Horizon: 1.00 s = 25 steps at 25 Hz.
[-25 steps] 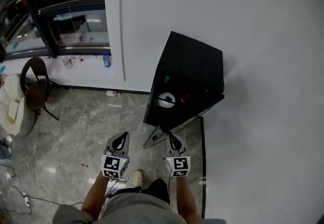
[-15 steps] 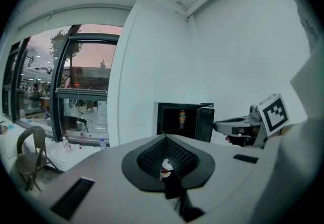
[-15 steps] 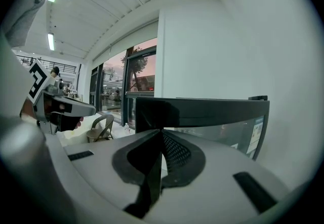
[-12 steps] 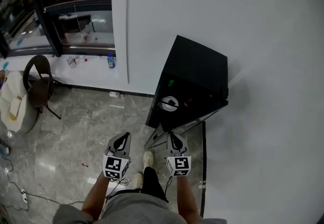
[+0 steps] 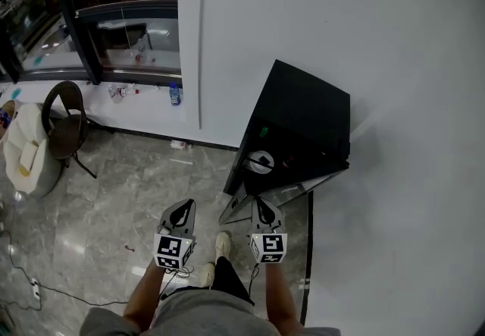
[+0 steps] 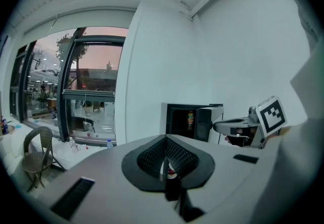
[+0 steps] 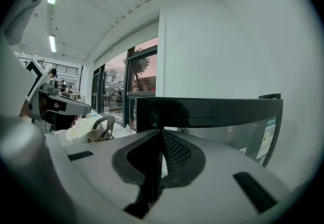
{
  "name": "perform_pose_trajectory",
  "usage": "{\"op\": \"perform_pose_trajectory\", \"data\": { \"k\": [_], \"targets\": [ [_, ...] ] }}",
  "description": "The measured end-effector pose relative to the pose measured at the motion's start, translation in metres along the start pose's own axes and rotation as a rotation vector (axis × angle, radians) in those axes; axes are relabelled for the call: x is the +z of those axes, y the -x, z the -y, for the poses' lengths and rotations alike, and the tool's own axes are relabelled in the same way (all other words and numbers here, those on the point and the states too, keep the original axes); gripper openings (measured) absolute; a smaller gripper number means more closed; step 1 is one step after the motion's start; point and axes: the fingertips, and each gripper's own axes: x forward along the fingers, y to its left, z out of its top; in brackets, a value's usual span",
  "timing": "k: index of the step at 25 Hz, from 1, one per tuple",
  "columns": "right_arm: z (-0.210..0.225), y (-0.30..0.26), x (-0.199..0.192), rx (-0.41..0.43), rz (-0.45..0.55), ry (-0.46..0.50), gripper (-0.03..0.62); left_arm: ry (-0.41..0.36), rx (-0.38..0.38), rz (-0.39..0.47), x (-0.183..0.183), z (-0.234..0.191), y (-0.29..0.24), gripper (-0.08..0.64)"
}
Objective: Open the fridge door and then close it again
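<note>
A small black fridge (image 5: 307,118) stands against the white wall. Its glass door (image 5: 284,192) hangs open towards me. In the left gripper view the fridge's dark inside (image 6: 188,120) shows a bottle, with the door's edge (image 6: 204,123) to its right. My left gripper (image 5: 180,215) is shut and empty, left of the door and apart from it. My right gripper (image 5: 262,211) is shut too and sits close in front of the door. The door's dark top rail (image 7: 212,112) and glass (image 7: 248,134) fill the right gripper view just beyond the jaws (image 7: 161,152). No contact shows.
A brown chair (image 5: 64,126) and a white cushion (image 5: 26,160) stand at the left on the marble floor. Small bottles (image 5: 175,93) sit on the ledge under the big window. A cable (image 5: 30,285) lies at the lower left. My shoe (image 5: 222,243) is between the grippers.
I have stepped forward, one foot now ahead between the grippers. Both grippers have drifted a little nearer the open door, still shut. The door stands as before.
</note>
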Motion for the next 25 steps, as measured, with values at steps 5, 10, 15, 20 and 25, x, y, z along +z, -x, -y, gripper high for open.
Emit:
{"op": "perform_pose_trajectory", "data": {
  "k": [5, 10, 15, 20, 25],
  "targets": [
    [0.003, -0.012, -0.002, -0.002, -0.013, -0.001, 0.025, -0.001, 0.011, -0.001, 0.004, -0.008, -0.007, 0.005],
    [0.009, -0.026, -0.001, 0.013, -0.012, -0.002, 0.025, 0.007, 0.023, -0.006, 0.004, -0.014, -0.019, 0.005],
    [0.013, -0.039, 0.000, 0.027, -0.014, 0.005, 0.025, 0.012, 0.035, -0.013, 0.002, -0.018, -0.032, 0.005],
    [0.016, -0.052, 0.003, 0.038, -0.014, 0.009, 0.025, 0.023, 0.043, -0.017, 0.005, -0.021, -0.039, 0.005],
    [0.020, -0.062, 0.003, 0.044, -0.019, 0.012, 0.025, 0.024, 0.055, -0.026, 0.002, -0.026, -0.047, 0.005]
  ]
}}
